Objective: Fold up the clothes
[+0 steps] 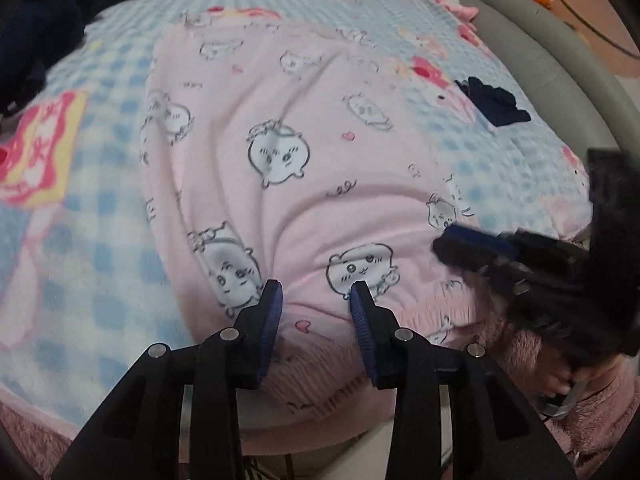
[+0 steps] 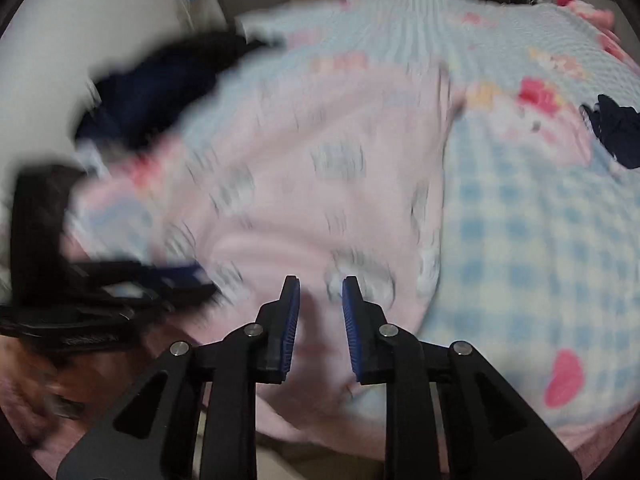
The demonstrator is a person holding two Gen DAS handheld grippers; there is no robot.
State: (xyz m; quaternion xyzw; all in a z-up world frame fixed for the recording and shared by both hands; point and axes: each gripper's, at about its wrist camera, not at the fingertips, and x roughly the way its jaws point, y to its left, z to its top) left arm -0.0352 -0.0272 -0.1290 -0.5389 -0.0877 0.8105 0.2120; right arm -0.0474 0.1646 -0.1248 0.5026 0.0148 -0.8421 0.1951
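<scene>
Pink garment (image 1: 280, 152) near bed's edge, both claws parted above it

Motion blur is smearing the right wrist view: prints on the pink garment (image 2: 320, 184) are reading as grey streaks. The left gripper (image 2: 120, 292) is showing there blurred, its jaw state unreadable. The dark clothing pile (image 1: 36, 28) is running off-frame.
</scene>
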